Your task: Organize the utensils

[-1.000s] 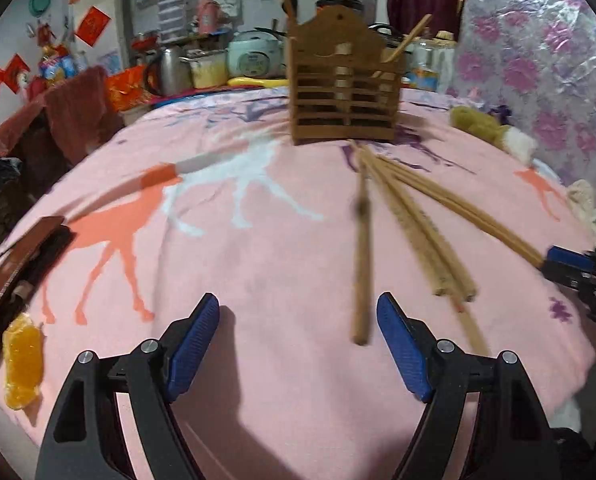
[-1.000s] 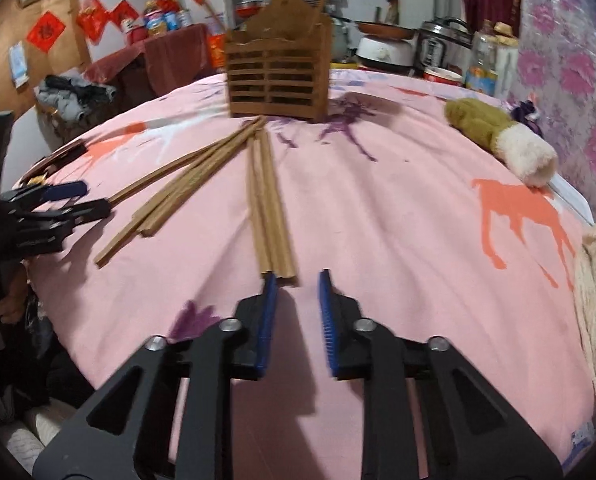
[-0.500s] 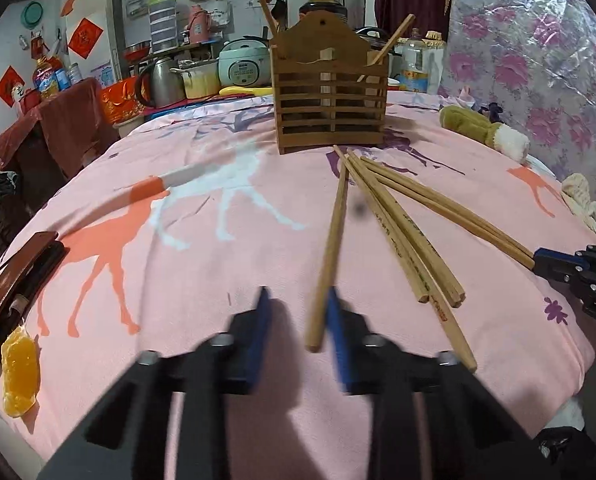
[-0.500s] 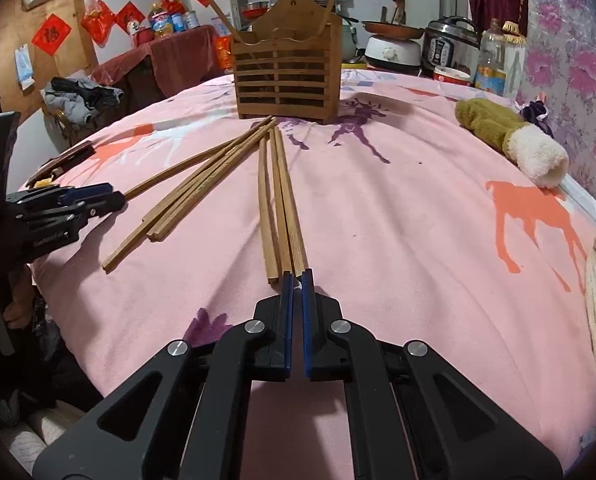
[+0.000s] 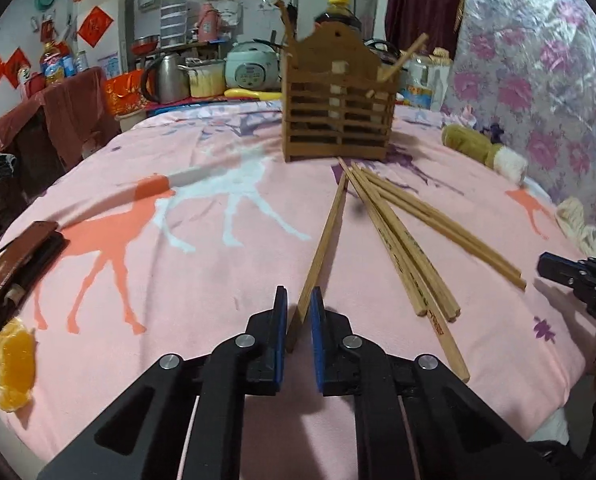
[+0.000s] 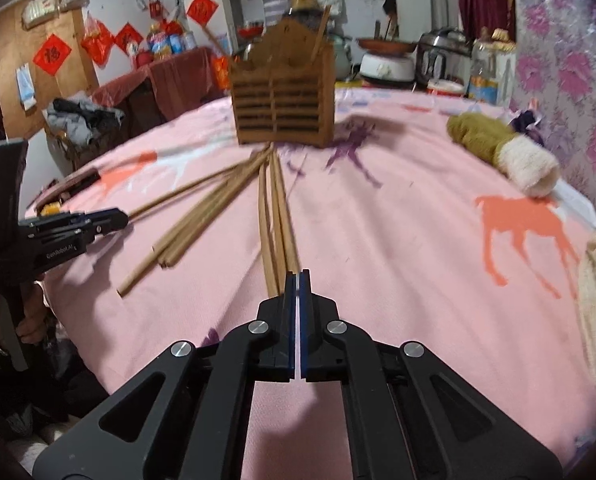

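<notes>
Most chopsticks (image 5: 405, 240) lie loose on the pink-clothed desk (image 5: 202, 288) before the wooden holder (image 5: 337, 116), only two stand inside; left gripper (image 5: 298, 320) fingers just closing around one stick's (image 5: 323, 236) near end, right gripper (image 6: 297, 304) fingers fully together at another bundle's (image 6: 276, 224) tips, grip unclear
</notes>
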`<state>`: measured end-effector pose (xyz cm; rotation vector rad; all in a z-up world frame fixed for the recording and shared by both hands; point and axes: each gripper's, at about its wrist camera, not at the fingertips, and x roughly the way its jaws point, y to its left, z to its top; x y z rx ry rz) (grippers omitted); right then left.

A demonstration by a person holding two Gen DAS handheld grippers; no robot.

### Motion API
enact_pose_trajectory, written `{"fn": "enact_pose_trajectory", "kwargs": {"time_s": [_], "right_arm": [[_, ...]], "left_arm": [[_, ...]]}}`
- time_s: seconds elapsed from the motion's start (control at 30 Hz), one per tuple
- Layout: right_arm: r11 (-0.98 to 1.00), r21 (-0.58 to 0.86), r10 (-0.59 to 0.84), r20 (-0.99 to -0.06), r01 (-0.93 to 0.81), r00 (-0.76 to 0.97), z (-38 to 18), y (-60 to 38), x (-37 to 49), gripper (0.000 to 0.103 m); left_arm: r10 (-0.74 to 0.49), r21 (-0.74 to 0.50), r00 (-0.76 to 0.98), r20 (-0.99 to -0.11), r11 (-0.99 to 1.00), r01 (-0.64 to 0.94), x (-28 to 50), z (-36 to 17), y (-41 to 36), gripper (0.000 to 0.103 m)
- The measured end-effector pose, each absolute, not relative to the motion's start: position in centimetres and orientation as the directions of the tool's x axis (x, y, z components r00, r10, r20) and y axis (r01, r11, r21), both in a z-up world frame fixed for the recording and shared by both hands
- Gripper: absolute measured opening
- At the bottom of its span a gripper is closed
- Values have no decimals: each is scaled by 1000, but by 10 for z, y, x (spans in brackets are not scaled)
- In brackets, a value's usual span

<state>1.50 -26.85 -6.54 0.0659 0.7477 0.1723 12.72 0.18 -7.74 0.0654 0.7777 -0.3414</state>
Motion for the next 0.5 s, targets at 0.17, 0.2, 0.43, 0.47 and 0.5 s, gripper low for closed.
{"fn": "enact_pose_trajectory", "kwargs": {"time_s": [0.17,0.2,0.43,0.47,0.5], "right_arm": [[986,102,164,-677,-128,718,-64,-269,17,22],[986,110,167,-687,-126,707,-69,-269,21,23],[989,102,147,-737,-106,660,-88,-264,33,19],[990,109,144,-739,-95,658,-88,-265,35,19],[990,113,141,-740,-85,657,-88,-265,37,19]], "left_arm": [[-267,-52,683,-680,947,317,123,-72,2,14],[-270,-54,676,-686,945,322,124,-74,1,16],[-268,-50,658,-703,943,330,126,-87,-5,28],[-265,-46,661,-702,943,330,126,-88,-6,28],[-260,-37,665,-700,943,330,125,-88,-7,29]]}}
